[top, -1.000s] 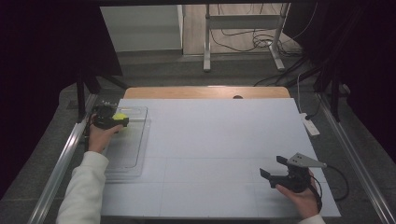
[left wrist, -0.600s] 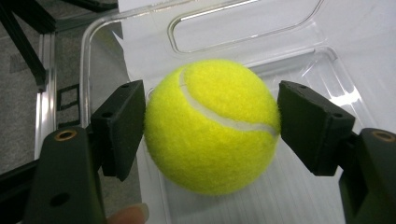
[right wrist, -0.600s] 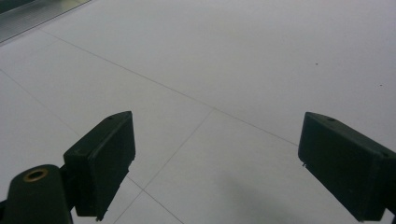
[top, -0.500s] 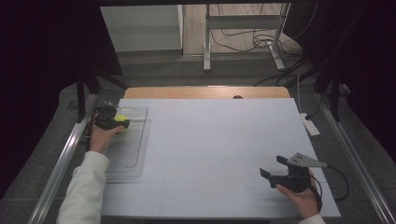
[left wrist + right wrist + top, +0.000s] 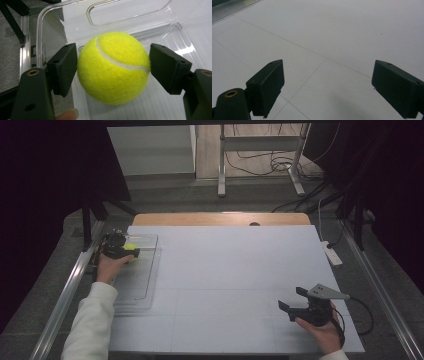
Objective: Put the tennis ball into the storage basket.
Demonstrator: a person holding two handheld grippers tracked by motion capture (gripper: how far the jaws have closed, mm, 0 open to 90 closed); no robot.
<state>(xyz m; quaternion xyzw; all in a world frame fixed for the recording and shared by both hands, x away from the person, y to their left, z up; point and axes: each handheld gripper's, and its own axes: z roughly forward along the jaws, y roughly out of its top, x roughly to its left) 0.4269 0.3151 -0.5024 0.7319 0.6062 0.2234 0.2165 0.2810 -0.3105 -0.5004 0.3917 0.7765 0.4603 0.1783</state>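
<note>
1. Left gripper view: the left tool (image 5: 112, 67), jaws just opening, brackets the tennis ball (image 5: 113, 67) over the clear tray (image 5: 155, 30), pads barely off it.
2. Right tool (image 5: 327, 87) gapes wide above the bare table (image 5: 342, 30).

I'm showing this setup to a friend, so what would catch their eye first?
The bright yellow tennis ball stands out, sitting between the pads of the left tool over a clear plastic tray at the table's left edge. The pads have just been opening. The right tool rests open over the bare white table, near right.
</note>
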